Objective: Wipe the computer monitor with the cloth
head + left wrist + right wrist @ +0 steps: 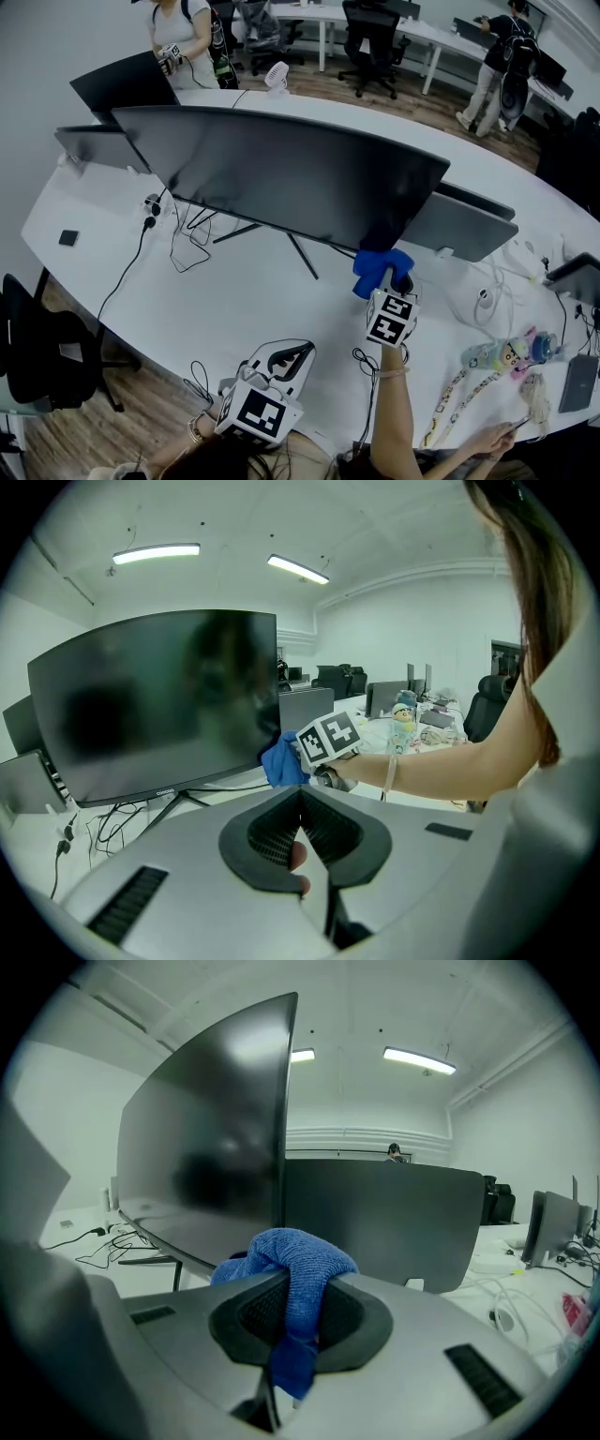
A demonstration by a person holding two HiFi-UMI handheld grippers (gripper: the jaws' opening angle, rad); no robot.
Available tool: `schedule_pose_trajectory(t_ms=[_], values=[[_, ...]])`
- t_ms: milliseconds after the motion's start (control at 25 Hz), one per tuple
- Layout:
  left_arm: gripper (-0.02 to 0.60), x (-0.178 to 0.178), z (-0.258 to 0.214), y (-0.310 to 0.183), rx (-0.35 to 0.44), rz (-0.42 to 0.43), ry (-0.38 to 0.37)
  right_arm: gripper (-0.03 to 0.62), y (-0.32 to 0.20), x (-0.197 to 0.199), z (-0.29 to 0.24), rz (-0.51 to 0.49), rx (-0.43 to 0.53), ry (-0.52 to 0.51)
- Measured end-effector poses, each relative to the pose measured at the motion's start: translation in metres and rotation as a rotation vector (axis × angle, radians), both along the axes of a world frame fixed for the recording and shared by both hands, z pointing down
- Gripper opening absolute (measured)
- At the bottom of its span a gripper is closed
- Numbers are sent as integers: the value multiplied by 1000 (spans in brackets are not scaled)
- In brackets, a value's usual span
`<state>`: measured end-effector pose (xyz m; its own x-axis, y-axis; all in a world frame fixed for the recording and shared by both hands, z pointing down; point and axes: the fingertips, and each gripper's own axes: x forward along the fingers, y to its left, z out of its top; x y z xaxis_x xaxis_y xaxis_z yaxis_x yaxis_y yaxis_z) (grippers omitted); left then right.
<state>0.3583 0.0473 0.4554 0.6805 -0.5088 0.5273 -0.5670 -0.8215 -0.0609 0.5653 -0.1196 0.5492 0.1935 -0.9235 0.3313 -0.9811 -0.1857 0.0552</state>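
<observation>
As right gripper grips cloth, monitor seems touched

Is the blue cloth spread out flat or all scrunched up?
Scrunched up. The blue cloth sits in a bunched lump, pinched between the jaws of the right gripper, with one tail hanging below them.

On your tabletop: tangled cables left, lanyards right, small white fan at far edge. Black chair off your left side.

Nothing reads clearly: the white brand mark on the monitor bezel is too small.
</observation>
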Motion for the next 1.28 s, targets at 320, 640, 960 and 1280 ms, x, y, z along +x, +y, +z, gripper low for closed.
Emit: schedule_pose_trajectory(t_ms=[320, 640, 960, 1280], values=[[8, -6, 1, -2, -6, 6, -19, 51, 1, -2, 10, 7, -14, -15], [8, -13, -1, -6, -3, 28, -29, 51, 4, -7, 30, 27, -68, -31], [8, -22, -5, -11, 1, 29, -3, 51, 5, -13, 39, 55, -97, -43], [8, -43, -9, -19, 3, 28, -14, 51, 3, -25, 47, 85, -120, -74]])
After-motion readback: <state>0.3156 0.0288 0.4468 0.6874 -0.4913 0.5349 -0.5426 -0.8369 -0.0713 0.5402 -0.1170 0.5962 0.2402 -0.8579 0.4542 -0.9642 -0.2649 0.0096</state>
